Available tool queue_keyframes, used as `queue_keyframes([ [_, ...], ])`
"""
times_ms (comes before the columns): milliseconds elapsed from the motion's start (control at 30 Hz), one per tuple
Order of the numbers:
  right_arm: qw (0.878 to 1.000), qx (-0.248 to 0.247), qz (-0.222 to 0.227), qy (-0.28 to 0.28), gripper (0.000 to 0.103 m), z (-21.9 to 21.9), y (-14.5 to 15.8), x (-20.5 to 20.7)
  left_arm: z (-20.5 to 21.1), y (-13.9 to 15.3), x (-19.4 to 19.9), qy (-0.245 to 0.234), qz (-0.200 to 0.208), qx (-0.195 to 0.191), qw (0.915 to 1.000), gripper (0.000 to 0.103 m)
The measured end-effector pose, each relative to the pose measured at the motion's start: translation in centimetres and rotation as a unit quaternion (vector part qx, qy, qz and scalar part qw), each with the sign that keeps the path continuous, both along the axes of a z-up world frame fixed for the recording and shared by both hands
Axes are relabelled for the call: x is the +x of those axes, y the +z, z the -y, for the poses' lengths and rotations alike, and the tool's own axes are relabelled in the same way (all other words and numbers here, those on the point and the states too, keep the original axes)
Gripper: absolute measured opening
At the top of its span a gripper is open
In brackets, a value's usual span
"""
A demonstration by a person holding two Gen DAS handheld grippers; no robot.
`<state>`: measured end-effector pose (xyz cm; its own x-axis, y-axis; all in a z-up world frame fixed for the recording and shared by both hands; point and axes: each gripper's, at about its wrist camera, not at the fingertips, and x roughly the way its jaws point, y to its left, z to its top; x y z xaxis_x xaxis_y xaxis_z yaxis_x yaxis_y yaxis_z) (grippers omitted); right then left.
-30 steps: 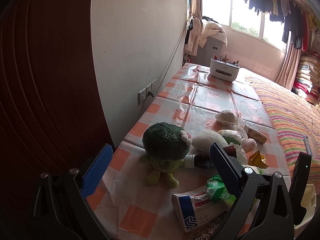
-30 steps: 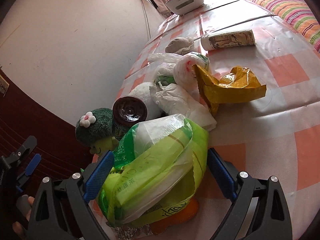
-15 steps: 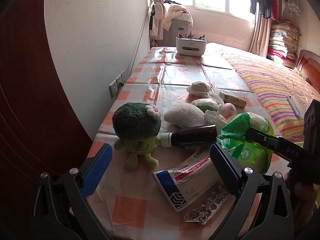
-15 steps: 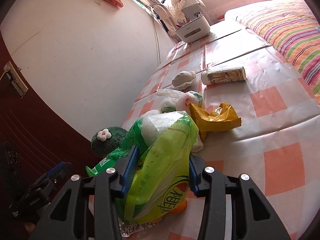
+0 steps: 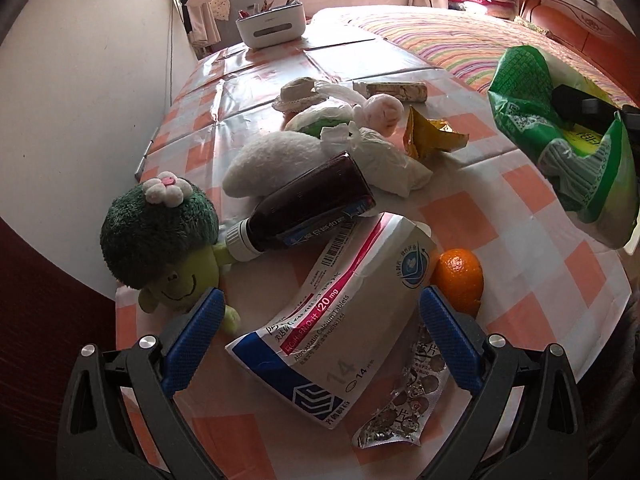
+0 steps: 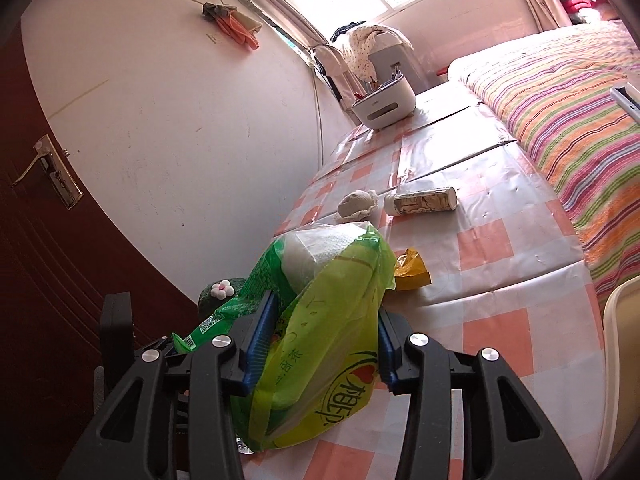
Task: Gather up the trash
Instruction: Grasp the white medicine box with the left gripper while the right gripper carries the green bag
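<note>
The right gripper [image 6: 320, 340] is pinched on the crinkled lime-green plastic bag [image 6: 320, 312], its blue pads pressed into the film on both sides; the jaws have just been closing around it. The bag looks light, soft and slippery, so I judge a bunched fold near the mouth the safest hold, since a single layer could slide out. In the left wrist view it hangs at about two o'clock, clear of the orange-and-white checked tablecloth [image 5: 532, 240].

The left gripper [image 5: 320, 320] stands spread wide with nothing between its pads, poised over the flattened white tablet carton with a blue and magenta band [image 5: 340, 320]. That carton looks thin, stiff and light; an edge grip seems best. Just beside it at five o'clock lies a crumpled silver foil blister strip [image 5: 404, 408], flimsy and flat against the cloth, so hard to pick up.

At twelve o'clock beyond the carton, a dark brown bottle with a white cap [image 5: 304, 208] lies on its side, rigid and likely to roll. Farther off at one o'clock sits a crumpled yellow foil wrapper [image 5: 432, 140].
</note>
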<state>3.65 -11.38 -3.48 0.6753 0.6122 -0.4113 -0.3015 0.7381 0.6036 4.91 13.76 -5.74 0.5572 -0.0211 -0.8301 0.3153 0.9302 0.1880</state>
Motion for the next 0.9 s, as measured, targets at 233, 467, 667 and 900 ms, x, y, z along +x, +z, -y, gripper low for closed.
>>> queue_keyframes([
  [233, 1.0, 0.003, 0.008, -0.013, 0.043, 1.8, 0.3, -0.7, 1.8, -3.3, 2.4, -0.017, -0.043, 0.043, 0.998, 0.093],
  [467, 1.0, 0.009, 0.012, -0.019, 0.043, 3.0, 0.5, -1.1, 2.0, -3.4, 3.1, 0.001, -0.044, 0.021, 0.9988, 0.068],
  [667, 0.998, -0.01, 0.038, -0.041, 0.043, 3.8, 1.5, -2.2, 2.5, -1.7, 2.6, 0.02, -0.018, -0.022, 0.9994, 0.055],
  [900, 0.996, -0.036, 0.056, -0.061, 0.043, 4.8, 2.1, -2.7, 4.0, 1.8, 2.0, 0.044, 0.039, -0.083, 0.9948, 0.047],
])
